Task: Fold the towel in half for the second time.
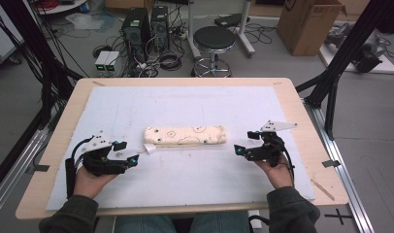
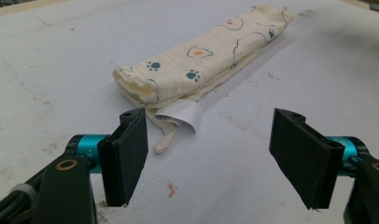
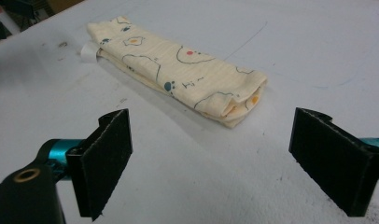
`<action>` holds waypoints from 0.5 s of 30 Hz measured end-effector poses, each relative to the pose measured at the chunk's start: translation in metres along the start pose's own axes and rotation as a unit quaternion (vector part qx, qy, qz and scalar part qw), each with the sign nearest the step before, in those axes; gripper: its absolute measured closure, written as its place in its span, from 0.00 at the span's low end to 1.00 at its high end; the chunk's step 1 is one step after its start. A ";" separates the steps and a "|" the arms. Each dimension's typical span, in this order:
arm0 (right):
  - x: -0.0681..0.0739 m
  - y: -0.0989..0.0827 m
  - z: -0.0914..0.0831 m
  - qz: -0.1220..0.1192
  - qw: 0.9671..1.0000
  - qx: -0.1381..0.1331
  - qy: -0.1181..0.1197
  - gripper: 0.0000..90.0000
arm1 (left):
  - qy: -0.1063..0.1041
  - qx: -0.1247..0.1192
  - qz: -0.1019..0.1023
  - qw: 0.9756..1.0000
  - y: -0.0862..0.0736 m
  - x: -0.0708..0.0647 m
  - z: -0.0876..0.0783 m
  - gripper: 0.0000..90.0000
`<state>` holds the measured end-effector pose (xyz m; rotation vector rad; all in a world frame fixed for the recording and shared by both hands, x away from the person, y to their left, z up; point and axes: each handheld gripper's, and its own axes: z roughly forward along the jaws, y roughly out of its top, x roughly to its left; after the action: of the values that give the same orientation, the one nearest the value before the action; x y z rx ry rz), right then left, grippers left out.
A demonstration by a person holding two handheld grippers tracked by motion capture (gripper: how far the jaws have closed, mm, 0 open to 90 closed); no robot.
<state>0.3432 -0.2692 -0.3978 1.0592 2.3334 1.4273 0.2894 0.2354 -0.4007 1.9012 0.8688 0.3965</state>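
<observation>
Lying mid-table on the white mat [image 1: 185, 179], the folded cloth [image 1: 185, 135] sits between the left gripper [image 1: 123, 154] and right gripper [image 1: 247, 143]. Left gripper view: jaws spread wide, empty, cloth's white tag [image 2: 178, 114] just ahead. Right gripper view: jaws likewise apart, cloth beyond them.

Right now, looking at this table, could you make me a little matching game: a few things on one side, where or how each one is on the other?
Things:
1. folded cloth
2. white label
3. left gripper
4. stool

States:
a. open, by the cloth's label end
b. on the floor beyond the table
c. sticking out of the cloth's end
d. lying mid-table between both grippers

Pairs: 1-d, 2-c, 3-a, 4-b
</observation>
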 end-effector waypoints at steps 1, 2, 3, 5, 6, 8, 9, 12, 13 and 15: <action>0.000 -0.001 0.000 0.001 1.000 0.000 0.001 0.14 | 0.001 0.000 0.001 1.000 0.000 -0.001 -0.001 0.32; 0.001 -0.002 -0.001 -0.001 1.000 -0.001 0.000 0.14 | 0.003 -0.001 0.001 1.000 -0.001 -0.001 -0.001 0.32; 0.001 -0.003 -0.001 -0.001 1.000 0.001 -0.001 0.14 | 0.003 -0.001 0.002 1.000 -0.001 -0.001 -0.002 0.32; 0.001 -0.005 -0.002 0.000 1.000 0.003 0.000 0.14 | 0.004 -0.002 0.002 1.000 -0.003 -0.003 -0.004 0.32; 0.002 -0.006 -0.002 0.001 1.000 0.005 0.000 0.14 | 0.004 -0.002 0.001 1.000 -0.003 -0.003 -0.005 0.32; 0.002 -0.008 -0.003 0.000 1.000 0.005 -0.001 0.14 | 0.006 -0.001 0.002 1.000 -0.006 -0.004 -0.007 0.31; 0.001 -0.009 -0.003 -0.002 1.000 0.006 -0.004 0.14 | 0.006 -0.001 0.003 1.000 -0.007 -0.005 -0.007 0.31; 0.002 -0.012 -0.004 0.000 1.000 0.007 -0.004 0.14 | 0.007 0.001 0.004 1.000 -0.010 -0.006 -0.010 0.31; 0.002 -0.013 -0.005 0.001 1.000 0.009 -0.003 0.14 | 0.009 0.001 0.005 1.000 -0.011 -0.006 -0.011 0.31; 0.002 -0.015 -0.006 0.000 1.000 0.011 -0.004 0.14 | 0.011 0.000 0.003 1.000 -0.012 -0.007 -0.013 0.31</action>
<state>0.3317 -0.2756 -0.4071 1.0672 2.3487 1.3980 0.2723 0.2424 -0.4049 1.9027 0.8769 0.4213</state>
